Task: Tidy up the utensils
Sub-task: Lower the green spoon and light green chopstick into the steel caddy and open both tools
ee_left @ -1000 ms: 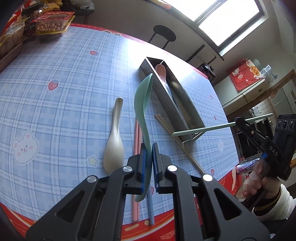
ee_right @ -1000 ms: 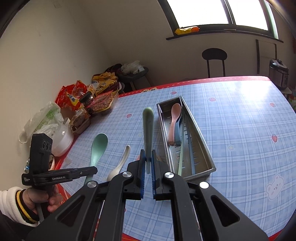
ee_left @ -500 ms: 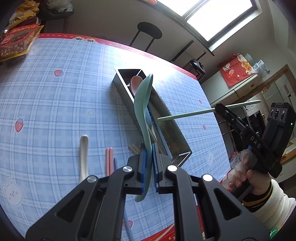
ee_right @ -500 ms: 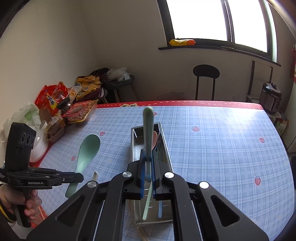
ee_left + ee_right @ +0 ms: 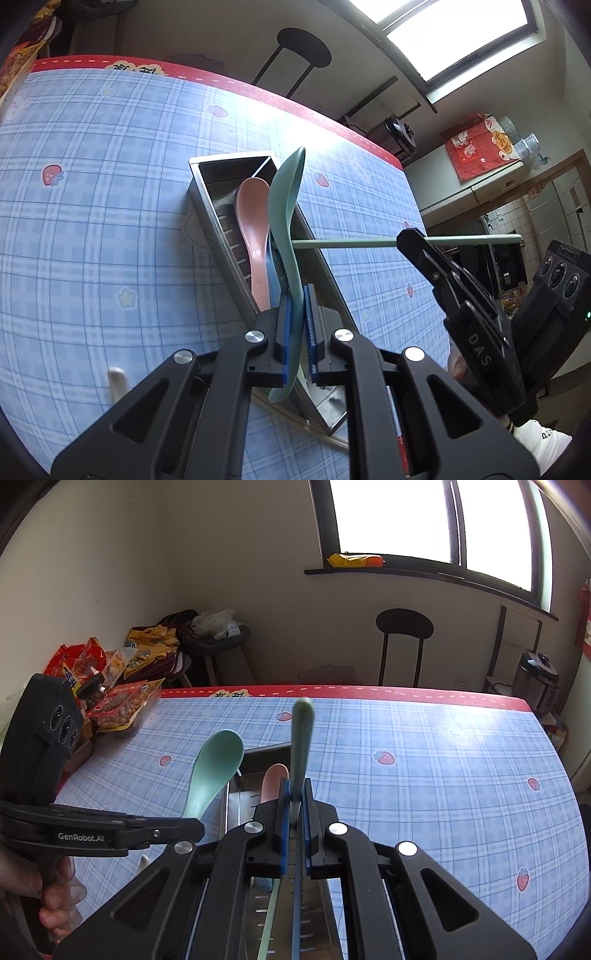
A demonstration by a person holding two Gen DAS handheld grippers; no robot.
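Observation:
My left gripper (image 5: pixel 295 325) is shut on a green spoon (image 5: pixel 286 218) and holds it above the steel utensil tray (image 5: pixel 218 218), bowl pointing away. The spoon also shows in the right wrist view (image 5: pixel 216 764). My right gripper (image 5: pixel 294 812) is shut on a pale green chopstick (image 5: pixel 301 738); in the left wrist view the chopstick (image 5: pixel 351 242) reaches from the right toward the tray. A pink spoon (image 5: pixel 255 225) and a blue utensil (image 5: pixel 274 273) lie in the tray. Green and blue chopsticks (image 5: pixel 295 915) lie in the tray under my right gripper.
A cream spoon handle (image 5: pixel 118 380) and wooden chopsticks (image 5: pixel 325 435) lie on the blue checked tablecloth (image 5: pixel 92 221) near the tray. Snack bags (image 5: pixel 122 705) sit at the table's far left corner. A black stool (image 5: pixel 404 627) stands behind the table.
Both grippers have moved forward over the tray, each keeping its utensil. The tray now lies directly under both, and the cream spoon has dropped to the lower edge of the left view.

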